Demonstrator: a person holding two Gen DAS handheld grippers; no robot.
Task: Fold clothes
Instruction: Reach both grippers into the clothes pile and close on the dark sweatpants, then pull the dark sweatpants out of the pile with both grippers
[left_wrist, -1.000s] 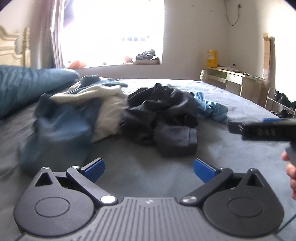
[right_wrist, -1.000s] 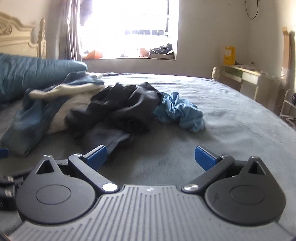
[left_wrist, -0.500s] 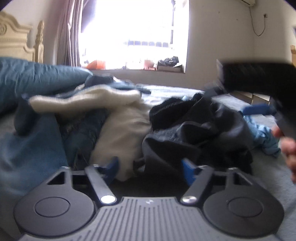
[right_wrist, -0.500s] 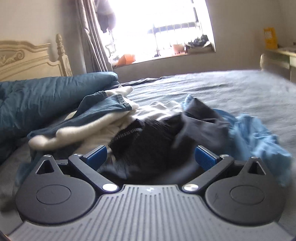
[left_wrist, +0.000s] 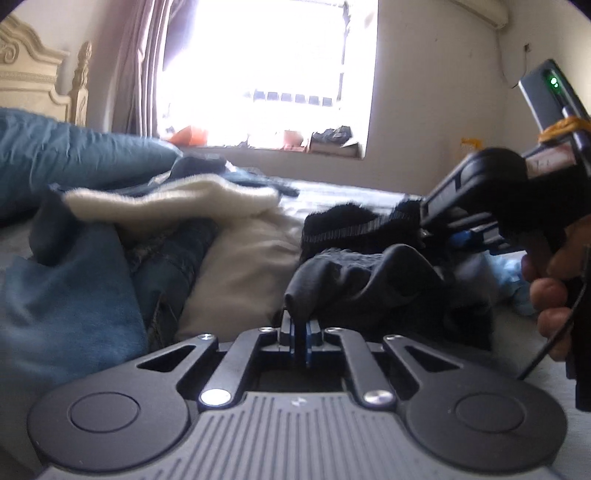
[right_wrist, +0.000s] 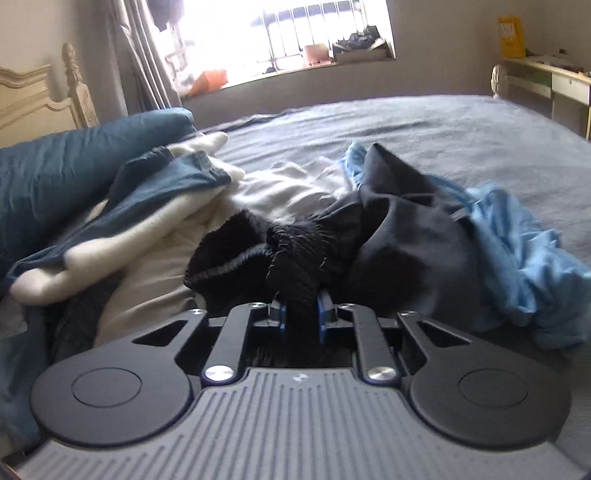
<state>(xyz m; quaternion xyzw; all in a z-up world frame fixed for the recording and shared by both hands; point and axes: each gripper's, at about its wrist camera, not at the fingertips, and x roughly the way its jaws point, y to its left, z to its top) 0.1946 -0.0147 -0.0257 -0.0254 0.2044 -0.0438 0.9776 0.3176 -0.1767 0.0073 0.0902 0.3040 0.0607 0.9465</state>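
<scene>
A crumpled black garment with a ribbed elastic band lies at the centre of the frame in both wrist views, part of a heap of clothes on a grey-blue bedspread. The right gripper has its blue-padded fingers drawn close, pinching a thick bunch of the ribbed black cloth between them. In the left wrist view, the left gripper has its fingers pressed almost together on a dark fold of the same garment, just above the lower centre of the frame. The right gripper also appears at the right of that view, reaching into the black cloth, with the person's right hand on its handle at the right edge. To the left of the black garment lie a cream fleece piece and blue denim clothing; a light blue thin garment is bunched against its right side. A teal quilted duvet fills the left edge, with a cream carved headboard above it and a bright window in the upper centre.
</scene>
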